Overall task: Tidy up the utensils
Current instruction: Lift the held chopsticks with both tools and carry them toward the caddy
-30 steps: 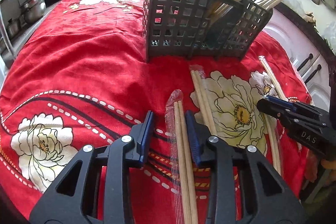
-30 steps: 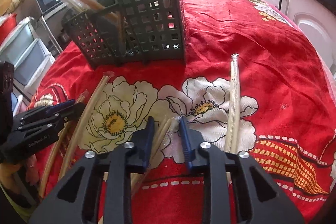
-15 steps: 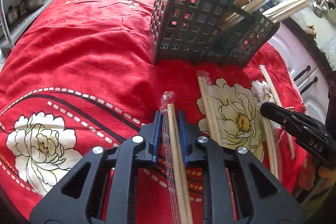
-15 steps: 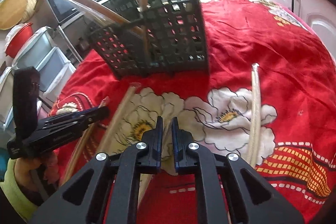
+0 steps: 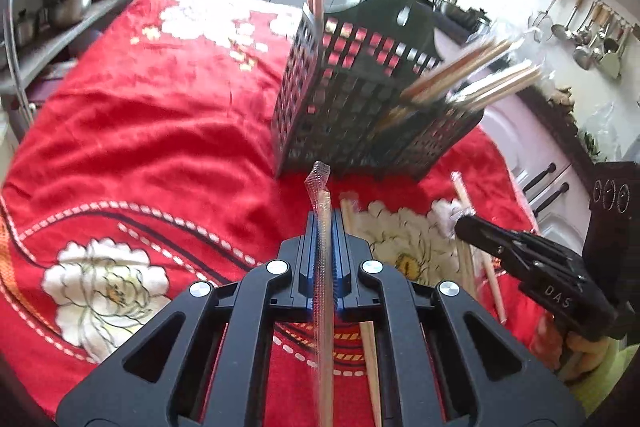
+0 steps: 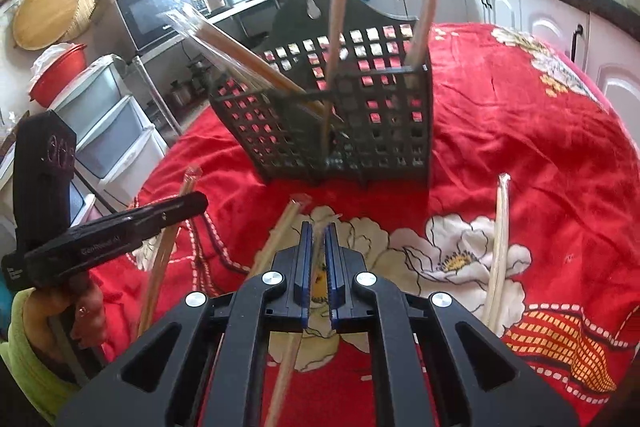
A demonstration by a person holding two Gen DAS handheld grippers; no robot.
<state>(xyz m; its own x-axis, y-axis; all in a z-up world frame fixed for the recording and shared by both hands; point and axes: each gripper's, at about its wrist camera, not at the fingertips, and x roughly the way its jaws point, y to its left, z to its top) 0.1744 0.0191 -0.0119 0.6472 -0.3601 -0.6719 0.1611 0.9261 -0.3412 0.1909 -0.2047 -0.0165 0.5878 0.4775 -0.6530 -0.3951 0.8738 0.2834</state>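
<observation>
Kitchen with pale cabinets and dark counters on all sides; the work surface is a table under a red floral cloth [image 5: 152, 131]. Steel pots [image 5: 68, 3] stand on a shelf at far left in the left wrist view.

The left gripper [image 5: 324, 227] has its jaws pressed together on a wrapped chopstick pair [image 5: 323, 203], the plastic sleeve tip projecting forward past the blue pads toward the basket. The jaws have just been closing, with that pair between them. Just right of it a second pair [image 5: 352, 219] lies flat on the cloth.

Centre of the table: a black lattice utensil basket [image 5: 340, 107], upright, holding several wrapped chopsticks, some upright, others leaning out over its right rim [image 5: 480, 75].

The right gripper [image 6: 318, 231] is likewise clamped on a thin wrapped pair [image 6: 319, 243], blurred at the tips; its jaws have just been closing on it. Beside it lie loose pairs on the cloth: one to its left [image 6: 280, 227], one pale pair well to its right [image 6: 500, 227].

Ladles [image 5: 592, 35] hang on the wall at far right.
</observation>
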